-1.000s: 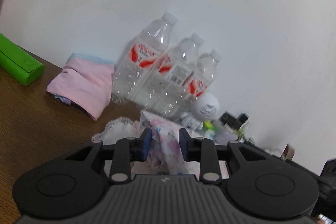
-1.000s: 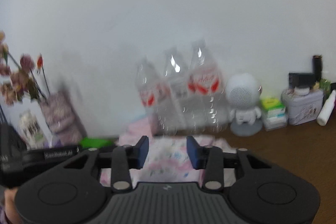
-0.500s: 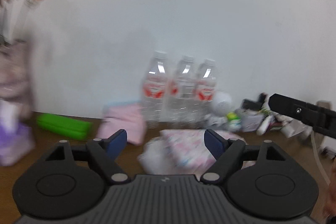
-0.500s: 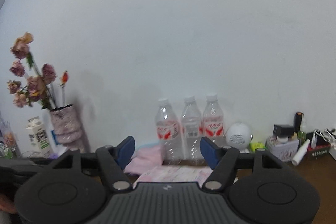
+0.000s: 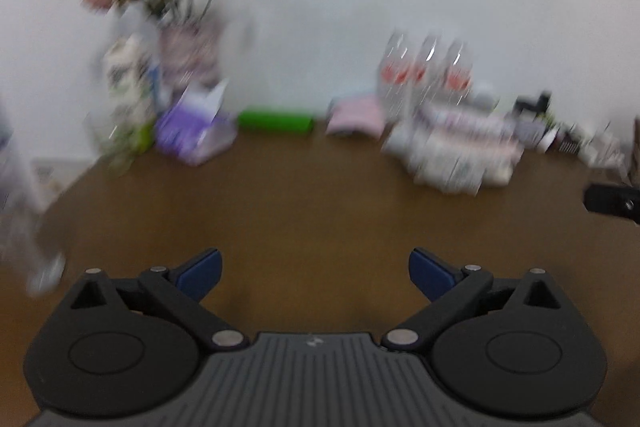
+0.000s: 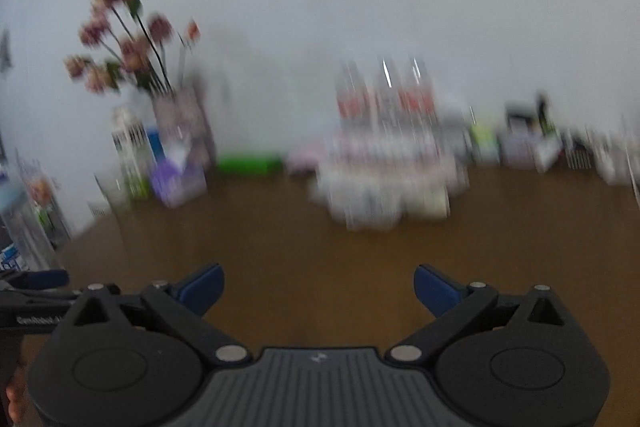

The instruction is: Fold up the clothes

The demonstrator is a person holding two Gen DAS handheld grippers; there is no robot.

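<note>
Both tongs (image 5: 314, 273) (image 6: 318, 289) opening wide, empty, over bare brown table (image 5: 320, 195), folded clothes (image 6: 384, 187) near wall.

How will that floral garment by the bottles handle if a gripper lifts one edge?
The floral garment is probably floppy: it lies in a flattened, layered heap on the table. Likely light and drapes when lifted. Lifting one edge may undo its layers; blur hides detail.

Both the left gripper (image 5: 314, 273) and the right gripper (image 6: 319, 289) sit low in their frames, angled downward, jaws opening wide with nothing between them.
</note>
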